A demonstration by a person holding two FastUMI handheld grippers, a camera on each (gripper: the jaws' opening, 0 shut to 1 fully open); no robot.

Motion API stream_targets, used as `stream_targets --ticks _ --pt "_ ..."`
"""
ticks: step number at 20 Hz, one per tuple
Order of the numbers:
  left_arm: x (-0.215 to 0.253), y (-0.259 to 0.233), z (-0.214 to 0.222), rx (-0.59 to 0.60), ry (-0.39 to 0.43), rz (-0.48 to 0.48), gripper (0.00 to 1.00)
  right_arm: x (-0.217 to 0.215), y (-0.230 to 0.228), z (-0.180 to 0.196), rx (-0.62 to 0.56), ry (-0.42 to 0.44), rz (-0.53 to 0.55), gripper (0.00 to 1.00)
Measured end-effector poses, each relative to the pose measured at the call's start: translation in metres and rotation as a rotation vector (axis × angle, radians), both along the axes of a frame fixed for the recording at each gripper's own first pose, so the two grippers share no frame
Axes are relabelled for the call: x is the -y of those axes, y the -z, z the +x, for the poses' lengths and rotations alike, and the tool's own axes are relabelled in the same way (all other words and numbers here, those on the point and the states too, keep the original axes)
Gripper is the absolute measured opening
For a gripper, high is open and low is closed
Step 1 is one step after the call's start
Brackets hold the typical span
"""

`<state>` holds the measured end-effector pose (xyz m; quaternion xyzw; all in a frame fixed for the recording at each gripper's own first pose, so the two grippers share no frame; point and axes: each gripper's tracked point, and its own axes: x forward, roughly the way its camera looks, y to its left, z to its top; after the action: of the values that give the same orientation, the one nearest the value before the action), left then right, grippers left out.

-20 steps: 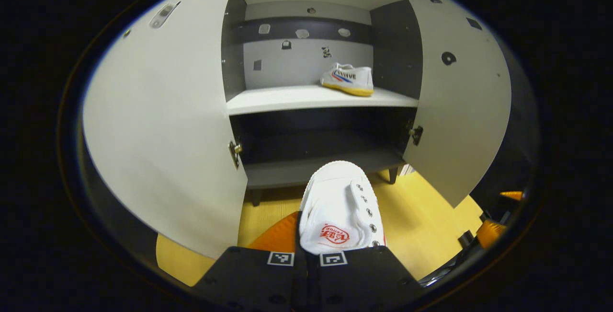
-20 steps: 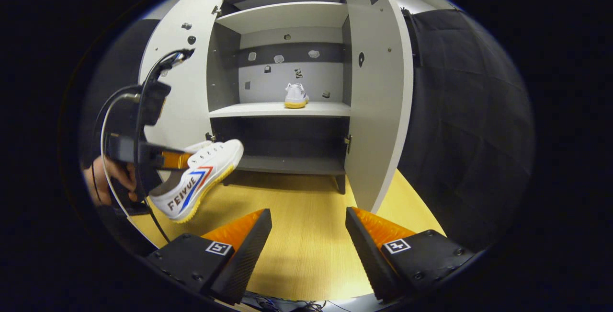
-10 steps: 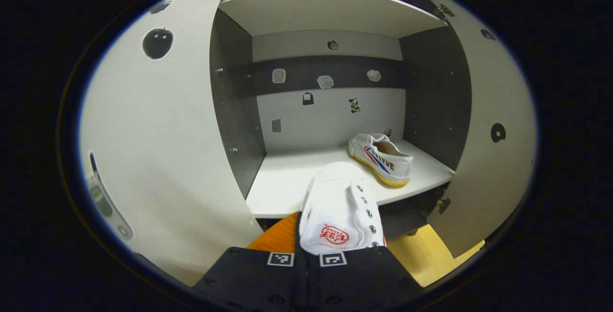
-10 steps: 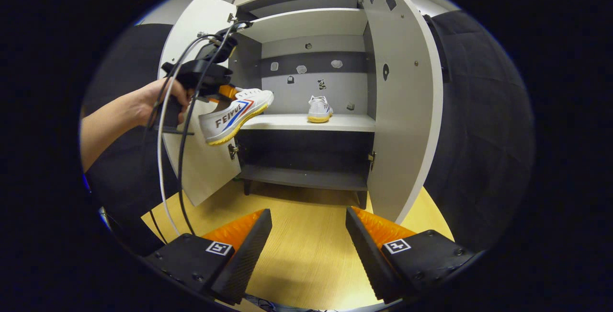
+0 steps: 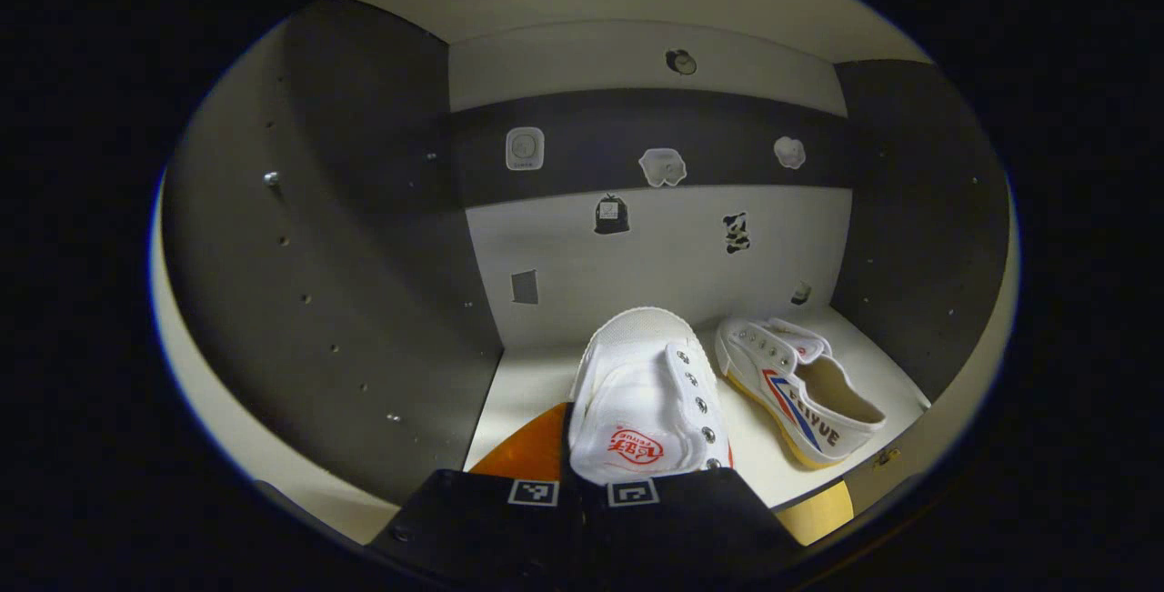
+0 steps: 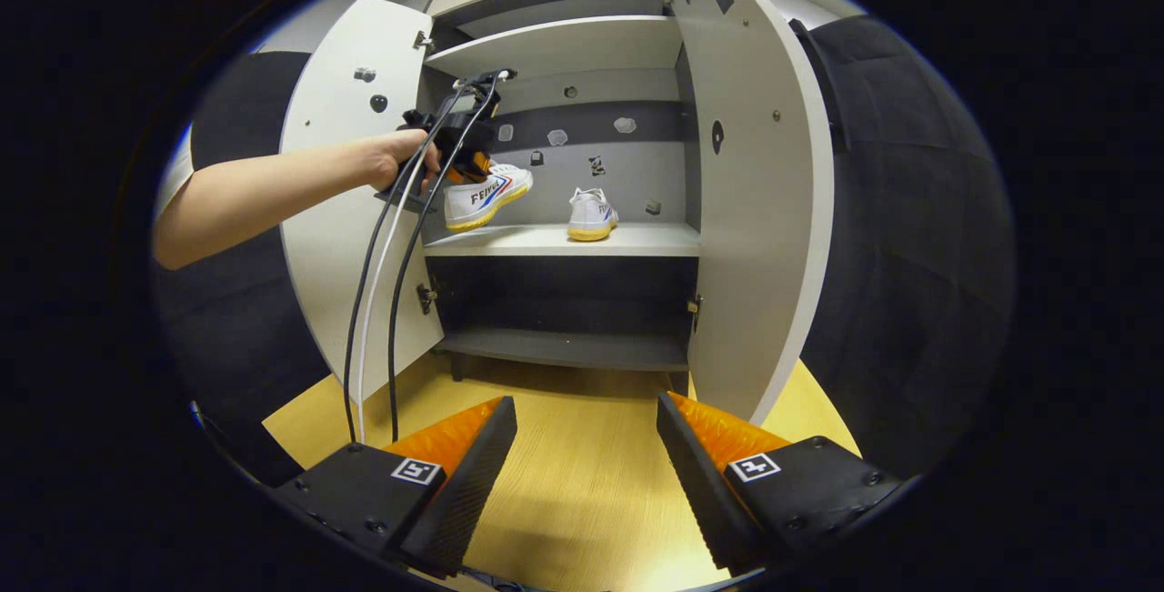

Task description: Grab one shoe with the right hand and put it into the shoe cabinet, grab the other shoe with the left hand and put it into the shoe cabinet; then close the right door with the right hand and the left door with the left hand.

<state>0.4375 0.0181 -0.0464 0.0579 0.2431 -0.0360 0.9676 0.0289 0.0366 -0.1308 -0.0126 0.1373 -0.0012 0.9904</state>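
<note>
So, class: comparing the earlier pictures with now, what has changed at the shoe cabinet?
The left gripper has carried its shoe up from floor level into the cabinet, above the middle shelf. Unchanged: jaws shut on it, the other shoe on that shelf, both doors open, the right gripper open and idle.

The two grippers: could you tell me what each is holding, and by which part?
The left gripper grips a white shoe at its heel end; the right gripper is open, holding nothing.

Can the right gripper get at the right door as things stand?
Probably yes. The right gripper is open and holds nothing, and the right door stands open just ahead to its right over bare floor. The left gripper works at the far side.
</note>
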Motion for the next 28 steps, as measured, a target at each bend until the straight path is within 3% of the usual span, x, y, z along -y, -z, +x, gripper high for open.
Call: stream_targets --ticks 8,16,20,21,23,25,28 --pt "-0.005 0.040 0.058 -0.098 0.001 0.116 0.05 0.016 0.010 0.000 -0.035 0.042 -0.006 0.99" --pt "0.001 0.053 0.065 -0.156 0.019 0.161 0.06 0.018 0.004 -0.004 -0.020 0.037 -0.018 0.98" --pt "-0.001 0.046 0.046 -0.136 -0.002 0.125 0.22 0.022 0.000 -0.005 -0.010 0.045 -0.009 0.98" --pt "-0.004 0.036 0.037 -0.116 -0.008 0.125 0.29 0.026 -0.004 -0.005 0.000 0.052 -0.011 0.99" --pt "-0.003 0.018 0.016 -0.068 0.001 0.110 0.57 0.030 -0.010 -0.005 0.017 0.061 -0.017 0.98" --pt "-0.001 0.000 -0.011 -0.004 0.016 0.091 0.72 0.033 -0.015 -0.007 0.027 0.066 -0.020 0.99" --pt "0.000 -0.023 -0.066 0.113 0.027 0.070 0.80 0.034 -0.026 -0.007 0.042 0.064 -0.011 0.99"
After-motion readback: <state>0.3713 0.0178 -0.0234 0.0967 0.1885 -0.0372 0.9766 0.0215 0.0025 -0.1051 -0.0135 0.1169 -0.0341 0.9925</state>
